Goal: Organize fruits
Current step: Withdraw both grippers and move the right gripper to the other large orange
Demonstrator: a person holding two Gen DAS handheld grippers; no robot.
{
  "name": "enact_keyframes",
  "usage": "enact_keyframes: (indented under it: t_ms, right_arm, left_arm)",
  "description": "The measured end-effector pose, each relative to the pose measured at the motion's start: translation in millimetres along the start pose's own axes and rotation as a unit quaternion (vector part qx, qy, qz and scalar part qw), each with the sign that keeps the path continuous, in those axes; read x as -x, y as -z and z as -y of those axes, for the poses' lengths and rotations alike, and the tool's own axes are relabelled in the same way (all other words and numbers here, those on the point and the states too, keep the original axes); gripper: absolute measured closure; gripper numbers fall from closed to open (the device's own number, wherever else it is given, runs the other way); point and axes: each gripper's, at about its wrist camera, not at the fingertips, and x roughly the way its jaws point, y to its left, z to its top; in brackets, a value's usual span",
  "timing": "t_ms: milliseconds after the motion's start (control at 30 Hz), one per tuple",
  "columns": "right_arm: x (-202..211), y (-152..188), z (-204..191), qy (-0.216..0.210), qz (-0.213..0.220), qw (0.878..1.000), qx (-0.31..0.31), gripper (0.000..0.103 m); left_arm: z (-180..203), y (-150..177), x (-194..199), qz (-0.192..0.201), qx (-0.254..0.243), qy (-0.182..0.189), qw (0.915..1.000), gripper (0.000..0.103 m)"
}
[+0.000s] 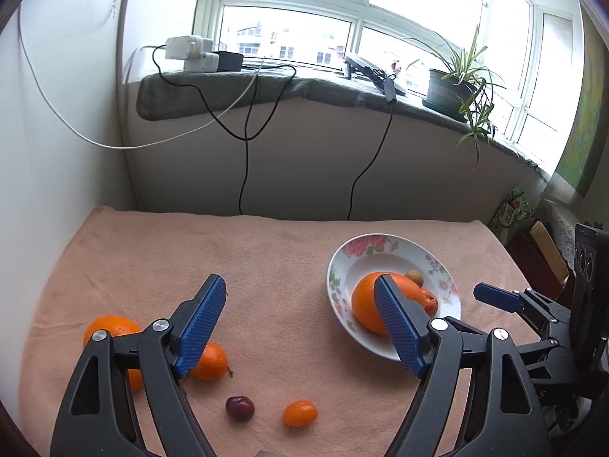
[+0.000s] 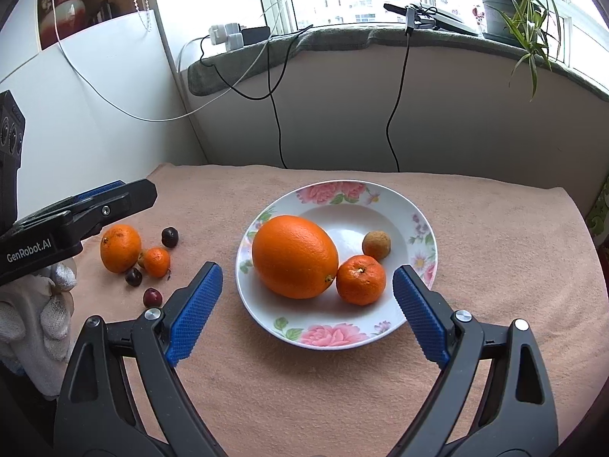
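Observation:
A floral plate (image 2: 403, 205) (image 1: 342, 262) holds a big orange (image 2: 295, 257) (image 1: 363, 302), a tangerine (image 2: 361, 280) and a small brown fruit (image 2: 376, 245). On the cloth to its left lie an orange (image 2: 120, 247) (image 1: 110, 325), a small tangerine (image 2: 157, 261) (image 1: 211, 361), a kumquat (image 1: 299, 413) and dark cherries (image 2: 169, 237) (image 1: 239, 408). My left gripper (image 1: 300, 323) is open above the loose fruit. My right gripper (image 2: 308, 297) is open and empty in front of the plate.
A peach cloth (image 2: 342, 381) covers the table. A wall and a sill with chargers (image 2: 228, 36), hanging cables (image 2: 276, 114) and a potted plant (image 2: 510, 11) stand behind. A white panel (image 1: 57, 114) bounds the left side.

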Motion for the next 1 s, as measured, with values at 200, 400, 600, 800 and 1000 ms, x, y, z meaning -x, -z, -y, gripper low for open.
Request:
enact_keyframes:
  t_ms: [200,400,600,800,1000]
  right_arm:
    - [-6,-9,-17,-0.017,-0.004,1.0,0.01,0.01]
    - [-15,-14,-39,-0.032,-0.009,0.999,0.03,0.01]
    - [-25,-20,-59,-0.05,-0.014,0.998,0.037,0.01]
    - [-39,-27,-72,-0.082,-0.022,0.996,0.027,0.01]
    - [-61,-34,-91,-0.115,-0.056,0.991,0.026,0.01]
  left_arm:
    - [-25,9,10,0.0,0.02,-0.02,0.9996,0.023]
    - [-49,19,20,0.002,0.039,-0.038,0.9985,0.023]
    - [-77,35,33,0.004,0.066,-0.052,0.9964,0.023]
    - [-107,54,44,0.001,0.098,-0.067,0.9929,0.023]
    - [-135,75,44,-0.01,0.132,-0.068,0.9888,0.023]
